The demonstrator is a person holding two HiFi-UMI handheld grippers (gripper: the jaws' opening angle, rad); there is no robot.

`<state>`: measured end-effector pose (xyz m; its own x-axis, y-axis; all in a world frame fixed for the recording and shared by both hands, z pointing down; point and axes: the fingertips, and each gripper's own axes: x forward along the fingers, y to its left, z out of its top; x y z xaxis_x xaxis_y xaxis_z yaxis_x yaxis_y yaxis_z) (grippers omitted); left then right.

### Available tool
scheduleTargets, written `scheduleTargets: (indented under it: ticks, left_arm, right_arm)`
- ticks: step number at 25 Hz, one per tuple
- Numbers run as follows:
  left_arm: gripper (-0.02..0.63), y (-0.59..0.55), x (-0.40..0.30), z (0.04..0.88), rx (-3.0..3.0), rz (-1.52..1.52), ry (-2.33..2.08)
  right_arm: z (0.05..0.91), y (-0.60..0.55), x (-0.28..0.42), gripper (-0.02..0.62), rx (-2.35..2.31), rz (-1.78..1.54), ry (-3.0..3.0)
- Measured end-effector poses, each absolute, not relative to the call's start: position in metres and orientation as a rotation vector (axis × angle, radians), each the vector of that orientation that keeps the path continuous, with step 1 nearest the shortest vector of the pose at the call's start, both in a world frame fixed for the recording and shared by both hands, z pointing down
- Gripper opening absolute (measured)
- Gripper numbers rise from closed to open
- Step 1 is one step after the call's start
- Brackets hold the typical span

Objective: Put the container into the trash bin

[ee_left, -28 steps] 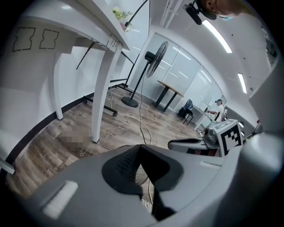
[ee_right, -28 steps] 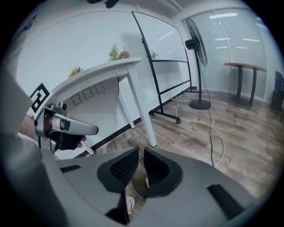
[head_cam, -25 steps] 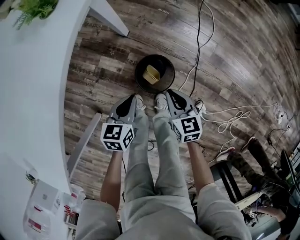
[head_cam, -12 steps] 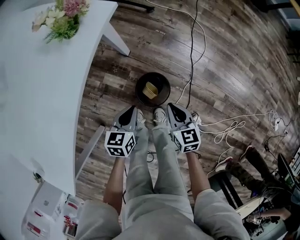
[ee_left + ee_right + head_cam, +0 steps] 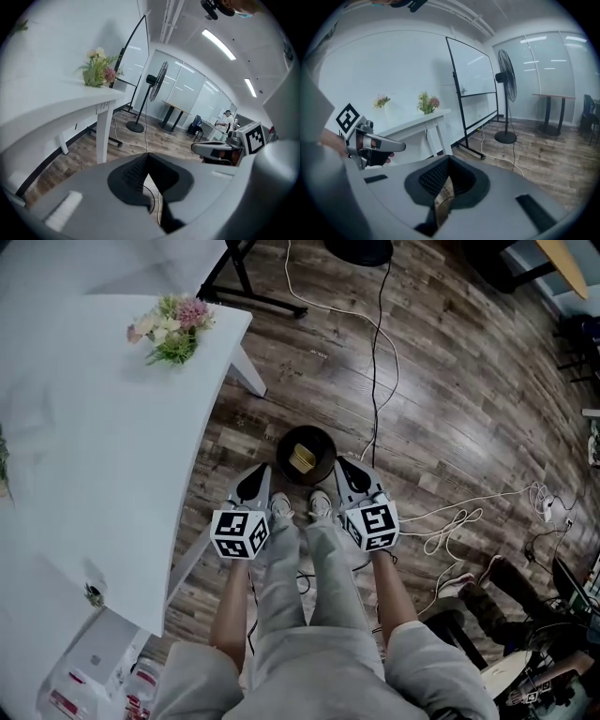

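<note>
The black round trash bin [image 5: 322,444] stands on the wood floor just ahead of the person's shoes. A yellowish container [image 5: 302,460] lies inside it. My left gripper [image 5: 259,469] hovers above the floor left of the bin, jaws together, nothing between them. My right gripper [image 5: 339,463] hovers right of the bin, also shut and empty. In the left gripper view the left gripper [image 5: 147,155] shows its tips meeting, with the right gripper [image 5: 220,150] beside it. In the right gripper view the right gripper [image 5: 449,158] points toward the room, and the bin is hidden there.
A white table [image 5: 112,427] with a flower bunch [image 5: 173,329] fills the left. White cables [image 5: 450,512] trail over the floor at right. A whiteboard stand [image 5: 253,301] and a fan base [image 5: 354,249] stand at the back. A person's legs [image 5: 506,587] are at lower right.
Both grippers have risen away from the floor, still side by side and shut. The bin looks smaller and farther below, and more of the table with its flowers has come into view.
</note>
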<state>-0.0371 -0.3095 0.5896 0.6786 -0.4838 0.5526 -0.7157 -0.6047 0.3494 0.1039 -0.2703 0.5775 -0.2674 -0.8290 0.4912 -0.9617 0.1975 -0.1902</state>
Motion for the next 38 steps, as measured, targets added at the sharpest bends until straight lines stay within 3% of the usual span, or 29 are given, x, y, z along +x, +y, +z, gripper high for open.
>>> scheduleTargets:
  ticks: [21,38]
  left_arm:
    - [0.011,-0.348,-0.035,0.395,2.506,0.376,-1.032]
    - [0.011,-0.350,-0.047,0.328,2.589,0.343,-1.076]
  right_arm:
    - [0.381,-0.300,0.133,0.014,1.846,0.419,-2.261]
    - [0.323,-0.264,0.171,0.014,1.970,0.350,-2.190]
